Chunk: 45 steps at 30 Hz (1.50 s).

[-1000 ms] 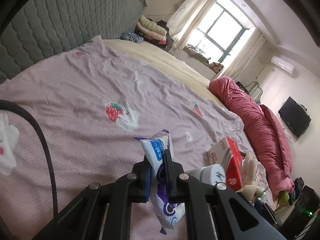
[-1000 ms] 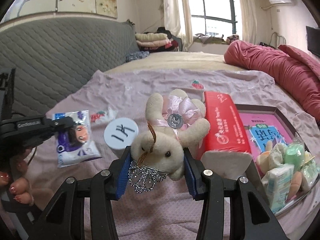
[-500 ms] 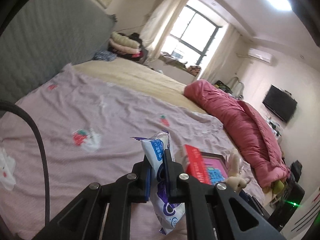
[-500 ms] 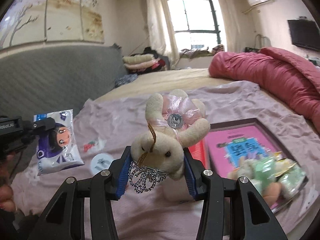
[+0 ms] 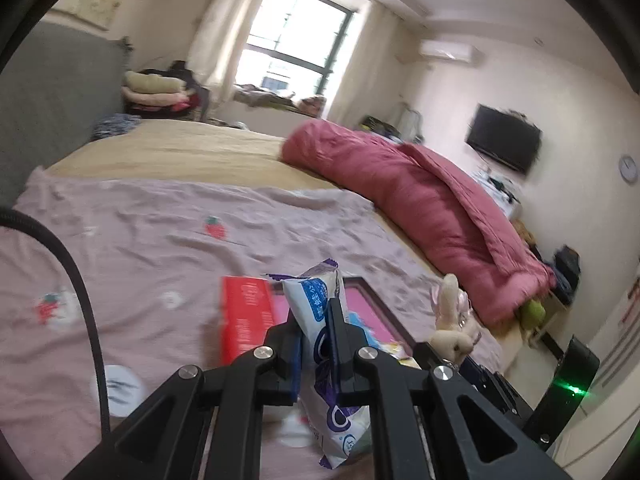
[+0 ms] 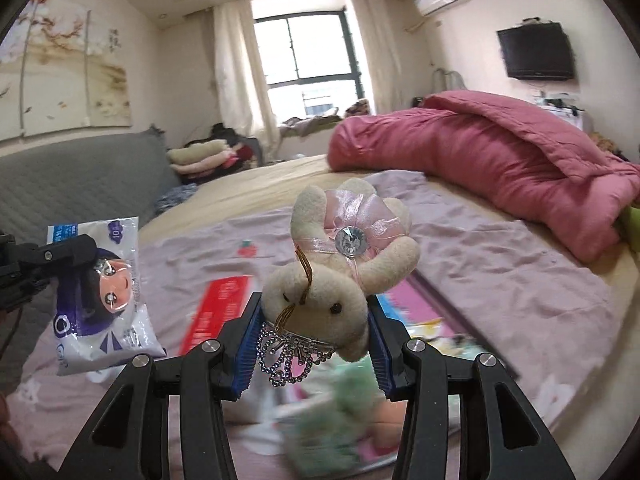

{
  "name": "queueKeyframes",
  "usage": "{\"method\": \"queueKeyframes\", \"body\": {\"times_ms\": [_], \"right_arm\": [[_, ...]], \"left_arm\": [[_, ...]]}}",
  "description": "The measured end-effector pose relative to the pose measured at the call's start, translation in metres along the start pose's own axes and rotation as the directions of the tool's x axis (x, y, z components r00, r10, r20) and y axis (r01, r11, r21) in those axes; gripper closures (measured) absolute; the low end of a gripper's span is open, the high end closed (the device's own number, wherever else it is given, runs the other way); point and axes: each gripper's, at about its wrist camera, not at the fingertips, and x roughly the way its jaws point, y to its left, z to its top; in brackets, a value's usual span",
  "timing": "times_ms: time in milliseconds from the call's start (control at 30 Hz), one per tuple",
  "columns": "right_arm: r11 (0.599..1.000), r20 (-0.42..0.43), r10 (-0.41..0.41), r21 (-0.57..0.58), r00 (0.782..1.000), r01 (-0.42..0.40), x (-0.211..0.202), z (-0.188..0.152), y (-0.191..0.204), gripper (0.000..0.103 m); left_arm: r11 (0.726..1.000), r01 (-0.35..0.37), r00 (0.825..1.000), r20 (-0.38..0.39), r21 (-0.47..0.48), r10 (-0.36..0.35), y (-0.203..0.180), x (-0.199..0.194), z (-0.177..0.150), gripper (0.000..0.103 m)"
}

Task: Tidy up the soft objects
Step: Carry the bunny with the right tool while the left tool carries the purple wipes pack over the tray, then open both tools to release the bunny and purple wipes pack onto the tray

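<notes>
My left gripper (image 5: 318, 340) is shut on a white and purple tissue pack (image 5: 326, 364) and holds it in the air over the bed; the pack also shows in the right wrist view (image 6: 100, 300). My right gripper (image 6: 312, 340) is shut on a cream plush bunny (image 6: 328, 276) with a pink bow and a bead crown, held above the tray; the bunny also shows in the left wrist view (image 5: 450, 328). A dark-framed tray (image 5: 380, 304) with a pink base lies on the lilac sheet, holding blurred soft items (image 6: 340, 420).
A red tissue box (image 5: 242, 320) lies left of the tray. A white round lid (image 5: 120, 390) lies on the sheet. A rolled pink quilt (image 5: 420, 204) runs along the bed's right side. Folded clothes (image 5: 154, 90) are stacked at the far end.
Both grippers have risen and swung right with their loads. The tray and red box now lie lower in both views, and more of the room shows.
</notes>
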Motion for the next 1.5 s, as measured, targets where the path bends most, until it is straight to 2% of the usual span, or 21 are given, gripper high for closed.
{"method": "queueKeyframes", "body": {"times_ms": [100, 333, 600, 833, 1100, 1500], "right_arm": [[0.999, 0.003, -0.029, 0.024, 1.0, 0.029, 0.0, 0.0, -0.026, 0.054], [0.993, 0.001, -0.1, 0.062, 0.995, 0.099, 0.002, -0.001, -0.069, 0.054], [0.988, -0.047, -0.107, 0.105, 0.993, 0.112, 0.014, -0.007, -0.092, 0.054], [0.993, -0.093, -0.085, 0.076, 0.992, 0.092, 0.026, -0.014, -0.089, 0.054], [0.994, -0.164, -0.061, 0.081, 0.985, 0.075, 0.044, -0.024, -0.091, 0.054], [0.995, -0.33, -0.033, 0.081, 0.943, 0.064, 0.082, -0.044, -0.093, 0.052]], "left_arm": [[0.998, 0.035, 0.999, -0.04, 0.045, -0.033, -0.031, 0.022, -0.004, 0.092], [0.99, 0.086, 0.988, -0.138, 0.112, -0.07, -0.077, 0.062, -0.032, 0.092], [0.98, 0.115, 0.971, -0.225, 0.163, -0.076, -0.095, 0.095, -0.07, 0.092], [0.975, 0.093, 0.965, -0.261, 0.202, -0.038, -0.105, 0.128, -0.09, 0.092], [0.975, 0.076, 0.961, -0.275, 0.209, -0.015, -0.099, 0.147, -0.092, 0.092], [0.975, 0.067, 0.957, -0.289, 0.213, -0.003, -0.093, 0.161, -0.096, 0.09]]}}
